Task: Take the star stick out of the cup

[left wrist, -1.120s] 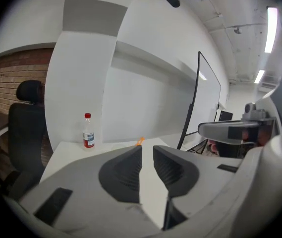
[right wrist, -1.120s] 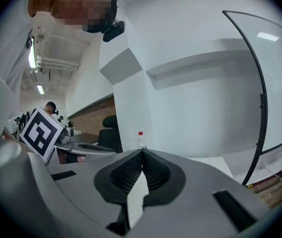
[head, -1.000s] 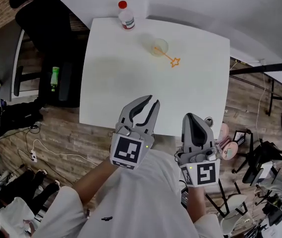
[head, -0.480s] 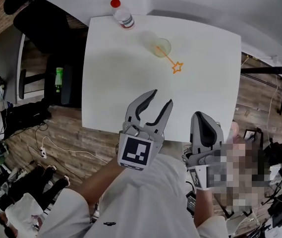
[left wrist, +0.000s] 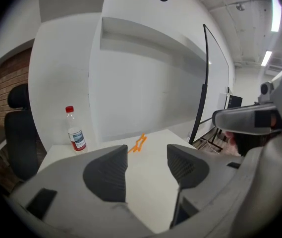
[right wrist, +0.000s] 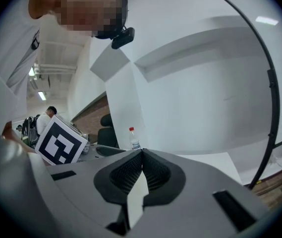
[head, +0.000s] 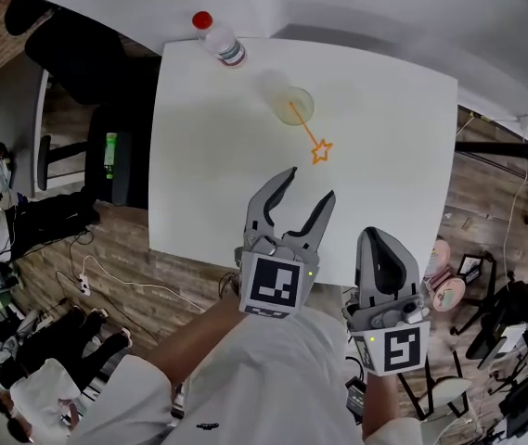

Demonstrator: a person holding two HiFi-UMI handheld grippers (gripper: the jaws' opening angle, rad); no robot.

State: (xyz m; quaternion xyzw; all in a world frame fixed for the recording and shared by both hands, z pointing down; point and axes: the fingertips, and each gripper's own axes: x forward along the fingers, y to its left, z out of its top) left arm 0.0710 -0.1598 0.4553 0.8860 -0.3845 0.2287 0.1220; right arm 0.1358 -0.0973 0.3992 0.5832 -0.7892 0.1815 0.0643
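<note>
- An office-like workspace.
- Black office chairs (head: 73,63) stand beside a white worktop (head: 208,156).
- Cables (head: 106,273) trail across the wood floor (head: 185,248).
- Ceiling strip lights (left wrist: 266,58).

White sleeves (head: 273,378); grey left gripper (head: 309,184), right gripper (head: 377,237)

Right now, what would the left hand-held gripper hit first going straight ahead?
Likely the star stick, ahead of the left hand-held gripper, whose empty jaws have just been opening; depth unclear.

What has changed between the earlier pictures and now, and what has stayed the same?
The left gripper has reached forward over the table toward the star stick; its jaws have just been opening, nothing between them. The right gripper stays shut; the star stick still leans in the cup.
</note>
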